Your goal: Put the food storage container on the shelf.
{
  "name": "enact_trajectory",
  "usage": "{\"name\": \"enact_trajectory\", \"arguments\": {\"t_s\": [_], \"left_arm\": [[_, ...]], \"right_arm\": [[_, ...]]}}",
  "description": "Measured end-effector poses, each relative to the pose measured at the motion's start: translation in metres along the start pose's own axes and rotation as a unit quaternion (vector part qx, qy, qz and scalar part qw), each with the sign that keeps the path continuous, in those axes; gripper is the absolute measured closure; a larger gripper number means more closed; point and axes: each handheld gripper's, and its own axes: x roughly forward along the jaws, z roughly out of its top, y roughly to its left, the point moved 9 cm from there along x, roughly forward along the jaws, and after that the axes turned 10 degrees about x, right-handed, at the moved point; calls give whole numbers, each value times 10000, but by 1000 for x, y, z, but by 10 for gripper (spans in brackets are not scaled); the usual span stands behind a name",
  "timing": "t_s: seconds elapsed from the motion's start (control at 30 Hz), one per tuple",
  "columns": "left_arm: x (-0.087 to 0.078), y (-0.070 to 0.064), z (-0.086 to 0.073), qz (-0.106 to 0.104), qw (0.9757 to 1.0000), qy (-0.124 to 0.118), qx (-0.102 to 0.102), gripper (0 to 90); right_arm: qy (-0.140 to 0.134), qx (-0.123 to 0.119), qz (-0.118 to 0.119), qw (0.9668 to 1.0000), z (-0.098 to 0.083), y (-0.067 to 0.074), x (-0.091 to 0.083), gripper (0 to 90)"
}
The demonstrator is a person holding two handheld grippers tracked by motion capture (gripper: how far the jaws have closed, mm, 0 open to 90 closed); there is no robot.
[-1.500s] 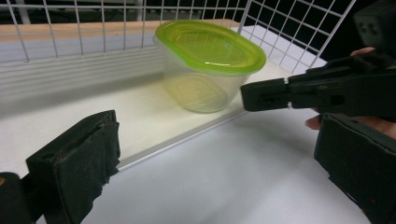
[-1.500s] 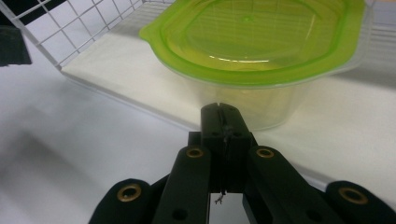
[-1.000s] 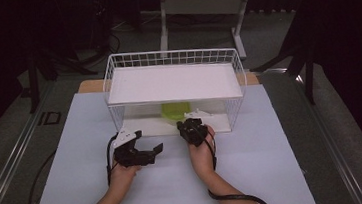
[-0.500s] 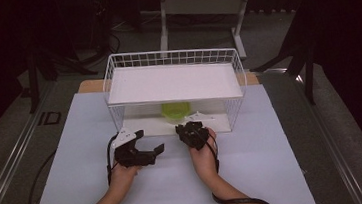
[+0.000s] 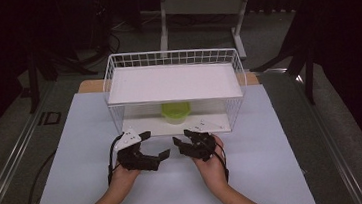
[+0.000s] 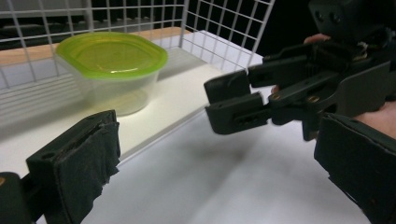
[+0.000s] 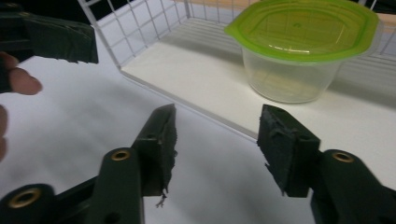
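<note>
We have both grippers just short of the wire rack's [image 5: 238, 69] open front, with the lidded plastic container [image 5: 175, 112] on the lower shelf [image 5: 141, 127] ahead of them. From the right gripper [image 7: 217, 135] view, the clear tub with its green lid [image 7: 306, 28] sits beyond the jaws and a little to the side of the far jaw, well apart from both pads. The right jaws have just been opening and now stand parted with nothing between them. The left gripper [image 5: 148, 146] also stands spread wide and empty; in its own view the container lies ahead, nearer its left jaw than the other one.

Our worry is the reach in. The upper shelf [image 5: 174, 82] hangs low over the tub, so a gripper that rises as it goes forward could knock the shelf edge or snag the wire mesh. The tub looks light and its walls slick, so a pad arriving off-centre would likely shove it toward the back instead of catching it. The two grippers also sit near each other, and both heading for the same opening could clash. Whether the lid is fully snapped on we cannot tell; a pinch on the lid alone might lift it off.
</note>
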Motion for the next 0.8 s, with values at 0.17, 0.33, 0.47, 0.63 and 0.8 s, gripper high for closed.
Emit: {"name": "enact_trajectory", "arguments": {"t_s": [0.17,0.33,0.47,0.63,0.8], "left_arm": [[-13,-3,6,-181,9998,-110,3,13],[-23,-4,4,-263,9996,-64,-16,13],[-29,-5,-1,-313,9995,-38,-66,13],[-35,-7,-6,-395,9991,-23,-148,13],[-41,-10,-11,-427,9990,52,-90,13]], "right_arm": [[-148,42,167,9997,2,0,-22,257],[-229,35,267,9994,-1,-7,-38,179],[-240,-70,152,9996,-4,-15,-48,174],[-261,-69,147,9995,-8,-21,-59,169],[-282,-186,194,9992,-12,-22,-70,169]]}}
